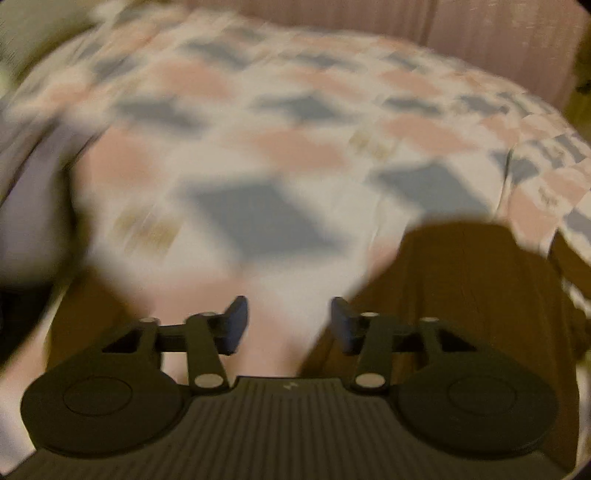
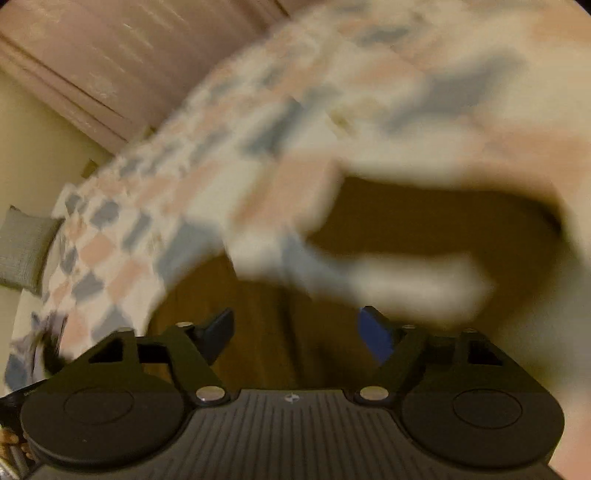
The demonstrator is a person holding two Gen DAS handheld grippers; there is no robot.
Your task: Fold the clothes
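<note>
A brown garment (image 1: 461, 295) lies on the checked bedspread (image 1: 258, 129), blurred by motion in both views. In the left wrist view it fills the lower right, with another brown part (image 1: 81, 317) at the lower left. My left gripper (image 1: 289, 323) is open just above the bedspread between these brown parts, with nothing between its fingers. In the right wrist view the brown garment (image 2: 406, 221) spreads ahead and under my right gripper (image 2: 297, 336), which is open and holds nothing. A pale blurred strip (image 2: 406, 284) crosses the brown cloth; I cannot tell what it is.
A pink upholstered headboard (image 1: 480, 33) runs along the far side of the bed. A grey-green cushion (image 2: 26, 251) sits at the left edge in the right wrist view. A lilac-grey shape (image 1: 33, 206) lies at the left in the left wrist view.
</note>
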